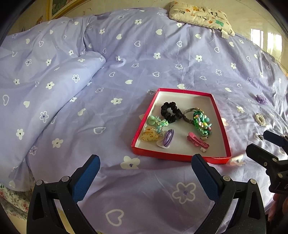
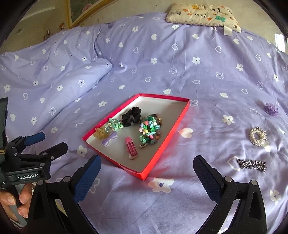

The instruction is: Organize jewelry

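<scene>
A red shallow box (image 1: 222, 124) (image 2: 172, 126) lies on the bed. It holds a black scrunchie (image 1: 171, 111) (image 2: 131, 117), a green beaded piece (image 1: 202, 123) (image 2: 149, 131), a pink clip (image 1: 197, 142) (image 2: 131, 147), a purple clip (image 1: 168, 138) (image 2: 108, 139) and a yellow claw clip (image 1: 149, 136). Outside it on the right lie a pearl ring-shaped piece (image 2: 257, 137) (image 1: 260, 118), a silver chain (image 2: 252, 164) and a purple flower piece (image 2: 271, 108) (image 1: 261, 99). My left gripper (image 1: 145, 162) is open and empty, in front of the box. My right gripper (image 2: 146, 162) is open and empty, near the box's front corner.
A lilac bedsheet with white flowers and hearts (image 1: 126, 63) covers the bed, with a folded duvet (image 1: 36, 81) at left. A patterned pillow (image 2: 203, 14) lies at the far edge. The other gripper shows at the right in the left wrist view (image 1: 270, 153).
</scene>
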Action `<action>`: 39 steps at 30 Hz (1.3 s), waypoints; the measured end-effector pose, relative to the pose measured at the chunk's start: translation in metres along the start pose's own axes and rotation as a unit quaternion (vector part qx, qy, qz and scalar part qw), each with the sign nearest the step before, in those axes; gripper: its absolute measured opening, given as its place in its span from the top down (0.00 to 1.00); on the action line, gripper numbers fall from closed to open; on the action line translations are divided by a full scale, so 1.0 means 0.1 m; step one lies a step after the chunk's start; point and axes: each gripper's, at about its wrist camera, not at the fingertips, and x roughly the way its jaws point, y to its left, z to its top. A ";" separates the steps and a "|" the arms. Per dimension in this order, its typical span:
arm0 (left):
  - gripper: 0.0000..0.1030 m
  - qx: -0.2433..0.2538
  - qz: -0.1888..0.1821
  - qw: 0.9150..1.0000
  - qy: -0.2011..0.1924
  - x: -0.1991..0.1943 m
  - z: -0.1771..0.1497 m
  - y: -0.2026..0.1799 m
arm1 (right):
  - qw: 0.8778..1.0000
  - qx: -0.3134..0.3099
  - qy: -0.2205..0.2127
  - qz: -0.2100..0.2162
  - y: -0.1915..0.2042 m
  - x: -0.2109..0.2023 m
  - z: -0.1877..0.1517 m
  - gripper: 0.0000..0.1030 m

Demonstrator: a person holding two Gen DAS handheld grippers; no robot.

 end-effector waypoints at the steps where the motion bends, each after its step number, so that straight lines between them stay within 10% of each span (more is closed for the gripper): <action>1: 0.01 0.001 0.000 1.000 -0.001 -0.01 0.00 0.00 | 1.000 -0.001 0.000 0.000 0.00 0.00 0.00 0.00; 39: 0.01 0.011 0.007 1.000 0.006 0.04 -0.03 -0.08 | 1.000 0.001 0.015 0.006 0.03 0.04 -0.06 0.00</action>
